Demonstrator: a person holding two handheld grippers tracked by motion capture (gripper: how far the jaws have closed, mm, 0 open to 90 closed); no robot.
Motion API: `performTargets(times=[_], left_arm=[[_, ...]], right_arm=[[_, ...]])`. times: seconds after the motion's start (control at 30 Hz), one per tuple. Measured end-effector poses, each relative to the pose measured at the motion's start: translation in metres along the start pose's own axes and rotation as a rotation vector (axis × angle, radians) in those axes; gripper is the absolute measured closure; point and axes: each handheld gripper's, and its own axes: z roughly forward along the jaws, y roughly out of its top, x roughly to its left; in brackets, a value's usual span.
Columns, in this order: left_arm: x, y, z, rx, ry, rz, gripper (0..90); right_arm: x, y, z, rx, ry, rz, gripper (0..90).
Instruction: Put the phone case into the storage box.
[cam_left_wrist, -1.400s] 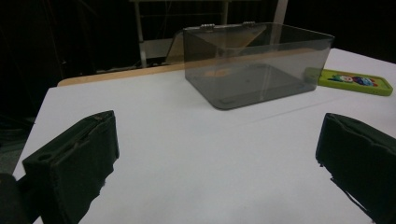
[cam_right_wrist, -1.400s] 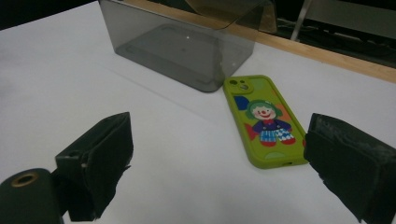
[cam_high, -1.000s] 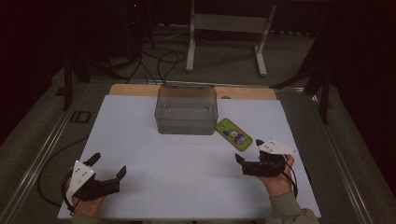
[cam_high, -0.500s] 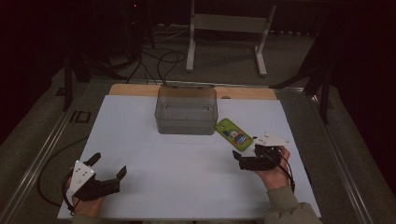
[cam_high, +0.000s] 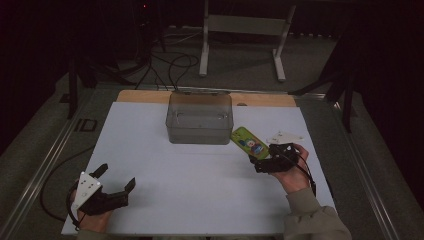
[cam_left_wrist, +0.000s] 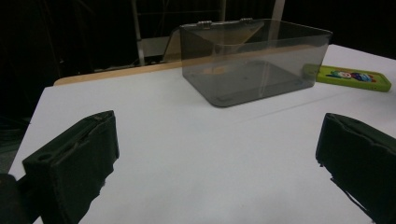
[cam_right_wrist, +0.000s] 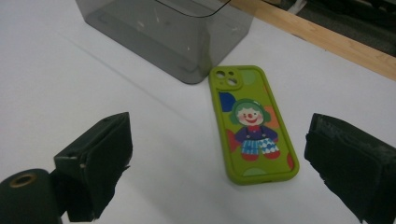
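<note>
Clear bin just beside phone.

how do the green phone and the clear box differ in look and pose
The green phone is opaque and bright, with a clown picture on its case; the clear box is smoky, see-through and plain. The phone lies flat and low on the white table; the box stands taller, open at the top with its lid tipped back. The phone is far smaller. Both rest on the table, side by side.
</note>
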Motion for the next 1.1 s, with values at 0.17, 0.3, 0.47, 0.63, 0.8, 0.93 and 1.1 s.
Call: performTargets(times=[0.17,0.3,0.47,0.63,0.8,0.93,1.1], left_arm=[[0.000,0.000,0.000,-0.002,0.001,-0.002,0.3],[0.000,0.000,0.000,-0.001,0.000,-0.001,0.3],[0.001,0.000,0.000,-0.001,-0.001,-0.001,0.3],[0.001,0.000,0.000,0.000,-0.001,-0.001,0.3],[0.001,0.000,0.000,-0.001,-0.003,-0.002,0.3],[0.001,0.000,0.000,0.001,-0.005,-0.001,0.3],[0.001,-0.001,0.001,0.001,-0.006,-0.001,0.2]], right_arm=[[-0.005,0.006,0.007,0.036,-0.002,-0.013,7.5],[-0.010,0.011,0.017,0.067,0.018,-0.027,7.5],[-0.016,0.013,0.031,0.112,0.048,-0.032,7.5],[-0.022,0.018,0.042,0.155,0.043,-0.042,7.5],[-0.034,0.018,0.056,0.169,0.065,-0.019,7.6],[-0.045,0.013,0.071,0.206,0.089,0.009,7.6],[-0.052,0.008,0.087,0.243,0.115,0.012,7.6]])
